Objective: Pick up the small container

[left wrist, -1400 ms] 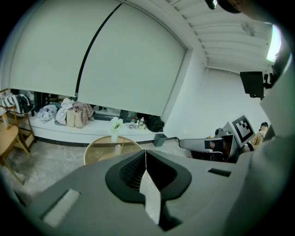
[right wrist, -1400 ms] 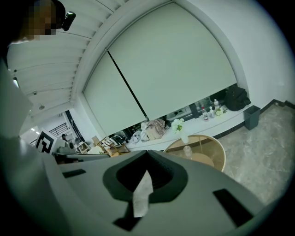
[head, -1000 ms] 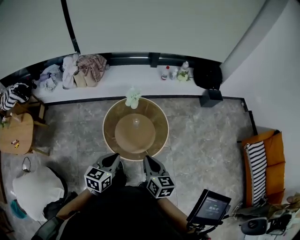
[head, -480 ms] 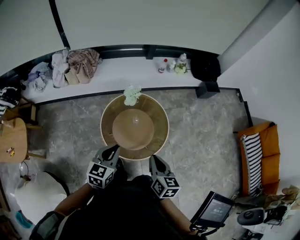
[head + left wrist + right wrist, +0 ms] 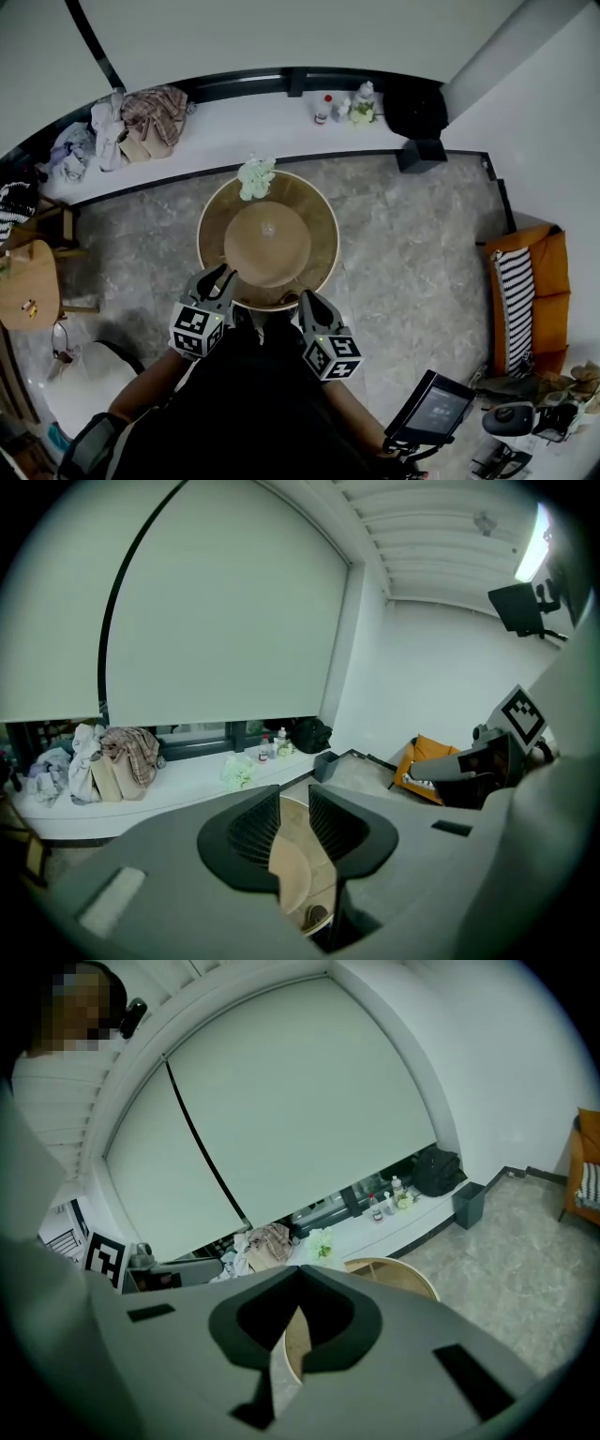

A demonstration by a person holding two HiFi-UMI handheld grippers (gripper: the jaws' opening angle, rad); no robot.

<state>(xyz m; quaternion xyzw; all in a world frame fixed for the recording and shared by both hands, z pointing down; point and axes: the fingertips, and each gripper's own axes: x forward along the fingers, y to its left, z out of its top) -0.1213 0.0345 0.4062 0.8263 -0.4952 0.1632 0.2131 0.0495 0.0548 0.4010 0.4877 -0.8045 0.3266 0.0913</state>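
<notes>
The small clear container (image 5: 270, 228) stands at the middle of the round wooden table (image 5: 319, 246), with a bunch of pale green flowers (image 5: 255, 176) at the far rim. My left gripper (image 5: 221, 276) hangs over the table's near rim, well short of the container. Its jaws have just been opening and stand a narrow gap apart (image 5: 293, 795) with nothing between them; only the tabletop (image 5: 292, 874) shows through. My right gripper (image 5: 307, 299) is beside it at the near rim, its jaws closed tip to tip (image 5: 298, 1275) and empty.
A white ledge (image 5: 244, 131) along the far wall carries heaped clothes (image 5: 150, 112), bottles (image 5: 323, 109) and a black bag (image 5: 412, 105). A dark bin (image 5: 419, 154) stands below it. An orange seat with a striped cushion (image 5: 517, 300) is at the right, a low wooden side table (image 5: 28, 281) at the left.
Both grippers have moved forward from the floor in front of the table to its near rim. The table now sits closer in the head view.
</notes>
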